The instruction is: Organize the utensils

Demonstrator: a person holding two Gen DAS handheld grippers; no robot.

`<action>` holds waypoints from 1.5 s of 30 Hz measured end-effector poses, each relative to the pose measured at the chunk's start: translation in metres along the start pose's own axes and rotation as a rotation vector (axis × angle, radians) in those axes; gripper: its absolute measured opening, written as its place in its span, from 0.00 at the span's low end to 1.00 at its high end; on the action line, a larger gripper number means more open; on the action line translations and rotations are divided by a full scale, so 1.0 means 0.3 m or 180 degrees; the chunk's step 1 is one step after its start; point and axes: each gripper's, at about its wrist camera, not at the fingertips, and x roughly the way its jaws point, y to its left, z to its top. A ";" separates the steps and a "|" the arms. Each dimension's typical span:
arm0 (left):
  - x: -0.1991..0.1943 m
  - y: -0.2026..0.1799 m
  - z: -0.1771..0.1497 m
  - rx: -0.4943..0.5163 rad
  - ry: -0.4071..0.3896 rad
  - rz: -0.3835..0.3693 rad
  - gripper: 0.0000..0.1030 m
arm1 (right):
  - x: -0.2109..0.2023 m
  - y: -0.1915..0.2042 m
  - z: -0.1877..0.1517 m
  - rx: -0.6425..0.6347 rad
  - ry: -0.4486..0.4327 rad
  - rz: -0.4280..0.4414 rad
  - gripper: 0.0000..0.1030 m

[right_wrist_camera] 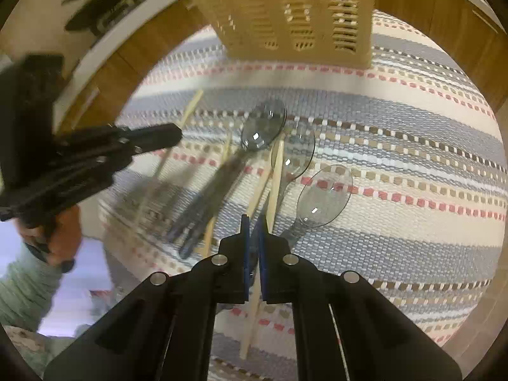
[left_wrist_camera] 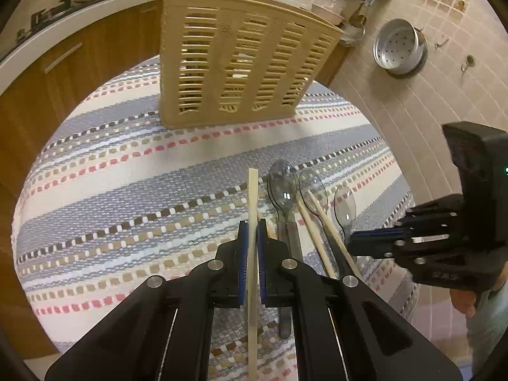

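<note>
Left gripper: my left gripper (left_wrist_camera: pixel 253 227) is clamped on a pale wooden chopstick (left_wrist_camera: pixel 252 197), blue pads pressed to both its sides.
Held chopstick: it runs straight up between the jaws, its tip ahead of the fingertips and its other end passing back under the gripper body.
Right gripper: my right gripper (right_wrist_camera: pixel 253 222) has its jaws nearly together around the handle of a clear spoon (right_wrist_camera: pixel 324 197); the handle seems to pass between the pads, but I cannot tell whether they grip it.
Right gripper from the left view: it (left_wrist_camera: pixel 350 243) sits at the right edge, pointing left, its tip near the spoon handles.
Spoons: three clear plastic spoons lie on the table side by side, bowls pointing towards the basket; a darker-tinted one (left_wrist_camera: pixel 281 190) is just beside my held chopstick, a middle one (left_wrist_camera: pixel 312 187) next, and a third (left_wrist_camera: pixel 344 204) furthest right.
Loose chopsticks: more chopsticks (left_wrist_camera: pixel 314 231) lie slanted among the spoon handles, crossing them.
Basket: a beige slatted utensil basket (left_wrist_camera: pixel 235 60) stands upright at the far side of the table, well apart from the utensils.
Table: it is covered with a woven striped cloth (left_wrist_camera: pixel 127 190) in grey, cream and pink.
Blur: the right view is smeared on its left side, so details there are unclear.
</note>
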 end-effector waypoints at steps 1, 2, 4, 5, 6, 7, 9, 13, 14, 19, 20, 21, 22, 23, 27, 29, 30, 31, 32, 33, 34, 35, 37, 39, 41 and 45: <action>0.010 0.002 -0.002 0.0019 0.0001 -0.0002 0.03 | 0.013 0.002 0.002 0.0005 0.0035 -0.0016 0.04; 0.017 0.001 -0.005 0.0037 0.0005 -0.0007 0.03 | 0.018 0.002 0.004 0.0024 0.0048 -0.0013 0.04; 0.028 0.000 -0.010 0.0051 0.0011 -0.0019 0.03 | 0.020 0.001 0.014 0.0041 0.0033 -0.0065 0.04; 0.040 0.005 -0.007 0.0048 0.0010 -0.0027 0.03 | 0.015 0.004 0.019 0.0041 0.0001 -0.0099 0.04; 0.040 0.009 -0.007 0.0042 0.0005 -0.0039 0.03 | 0.007 0.004 0.025 0.0041 -0.0025 -0.0119 0.04; 0.036 0.015 -0.007 0.0038 -0.0001 -0.0047 0.03 | 0.004 0.003 0.028 0.0044 -0.0032 -0.0125 0.05; 0.032 0.024 -0.006 0.0034 -0.0021 -0.0063 0.03 | 0.000 -0.002 0.038 0.0053 -0.0007 -0.0140 0.06; 0.029 0.036 -0.003 0.0029 -0.0041 -0.0097 0.03 | 0.035 -0.018 0.036 0.0039 0.0086 -0.0200 0.06; 0.027 0.036 -0.004 0.0035 -0.0042 -0.0107 0.03 | 0.040 -0.017 0.038 0.0039 0.0112 -0.0195 0.06; 0.026 0.044 -0.011 0.0038 -0.0031 -0.0137 0.04 | 0.054 -0.011 0.045 0.0070 0.0104 -0.0179 0.06; 0.023 0.046 -0.011 0.0034 -0.0035 -0.0142 0.04 | 0.055 -0.012 0.047 0.0081 0.0107 -0.0182 0.06; 0.023 0.048 -0.011 0.0033 -0.0041 -0.0149 0.04 | 0.056 -0.014 0.048 0.0088 0.0114 -0.0195 0.07; 0.024 0.050 -0.011 0.0032 -0.0046 -0.0155 0.04 | 0.057 -0.016 0.049 0.0091 0.0117 -0.0209 0.07; 0.022 0.052 -0.011 0.0032 -0.0055 -0.0167 0.04 | 0.057 -0.016 0.050 0.0094 0.0124 -0.0229 0.07; 0.014 0.056 -0.011 0.0016 -0.0081 -0.0219 0.04 | 0.031 -0.039 0.043 0.0322 0.0035 0.0113 0.08; 0.011 0.060 -0.013 0.0002 -0.0086 -0.0237 0.04 | 0.016 -0.038 0.044 0.0358 -0.0059 0.0099 0.14; 0.011 0.059 -0.014 -0.0004 -0.0087 -0.0238 0.04 | 0.009 -0.033 0.043 0.0325 -0.0100 0.0091 0.20; 0.009 0.063 -0.015 -0.0013 -0.0090 -0.0239 0.04 | 0.005 -0.028 0.042 0.0298 -0.0108 0.0075 0.23; 0.007 0.066 -0.016 -0.0020 -0.0094 -0.0238 0.04 | 0.003 -0.025 0.040 0.0285 -0.0108 0.0030 0.30; 0.005 0.069 -0.017 -0.0028 -0.0097 -0.0239 0.04 | 0.000 -0.020 0.039 0.0266 -0.0113 -0.0016 0.42; 0.003 0.070 -0.017 -0.0039 -0.0101 -0.0239 0.04 | -0.004 -0.015 0.040 0.0239 -0.0121 -0.0051 0.46; 0.001 0.071 -0.018 -0.0048 -0.0107 -0.0236 0.04 | -0.007 -0.010 0.039 0.0209 -0.0130 -0.0105 0.47; -0.001 0.073 -0.019 -0.0060 -0.0113 -0.0237 0.04 | 0.002 -0.001 0.045 0.0147 -0.0116 -0.0304 0.46; -0.001 0.070 -0.020 -0.0057 -0.0117 -0.0240 0.04 | 0.017 -0.006 0.051 0.0164 -0.0069 -0.0421 0.46; -0.003 0.068 -0.021 -0.0046 -0.0121 -0.0244 0.04 | 0.027 -0.017 0.054 0.0206 -0.0022 -0.0418 0.43; -0.004 0.071 -0.020 -0.0047 -0.0124 -0.0253 0.04 | 0.057 -0.016 0.070 0.0201 0.0072 -0.0464 0.34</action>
